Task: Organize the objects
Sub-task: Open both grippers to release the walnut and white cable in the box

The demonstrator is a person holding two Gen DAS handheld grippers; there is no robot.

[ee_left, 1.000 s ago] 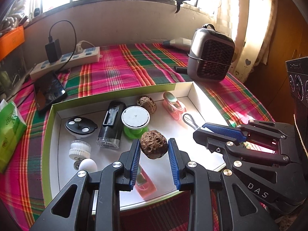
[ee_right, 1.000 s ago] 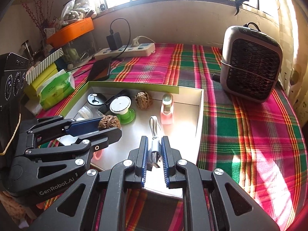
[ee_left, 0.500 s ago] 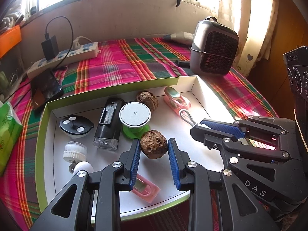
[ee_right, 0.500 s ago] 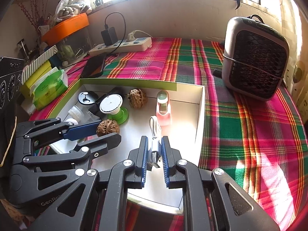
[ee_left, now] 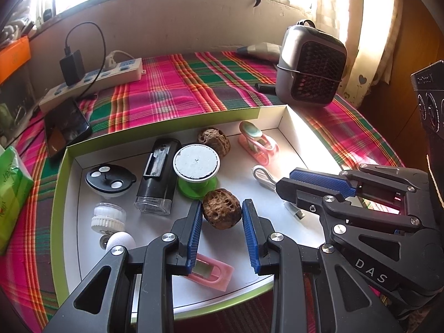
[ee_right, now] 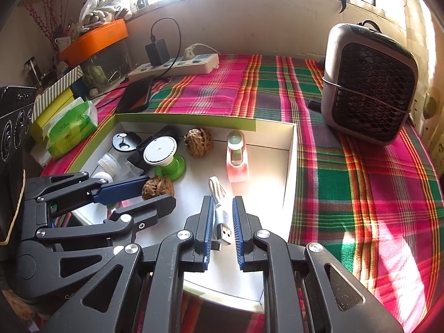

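A white box with a green rim [ee_left: 59,183] holds small items. My left gripper [ee_left: 220,215] straddles a brown walnut [ee_left: 220,212] lying on the box floor; the jaws stand slightly off its sides, so it is open. It also shows in the right wrist view [ee_right: 158,187]. My right gripper [ee_right: 223,216] is open around a white USB cable [ee_right: 220,208] lying on the box floor; in the left wrist view the right gripper [ee_left: 288,183] lies over the cable [ee_left: 262,173]. A second walnut [ee_left: 213,138] sits at the back of the box.
The box also holds a green-based round disc [ee_left: 196,163], a black bottle [ee_left: 159,174], a black cap [ee_left: 109,179], a white jar [ee_left: 108,217], a pink clip [ee_left: 258,143] and a pink case [ee_left: 212,270]. A grey heater [ee_right: 369,83], power strip [ee_left: 91,79], phone [ee_left: 66,127] and tissue pack [ee_right: 69,127] surround it.
Both grippers have lowered into the box and opened slightly: the left jaws have widened off the walnut, and the right jaws have spread off the cable, which now lies on the floor.
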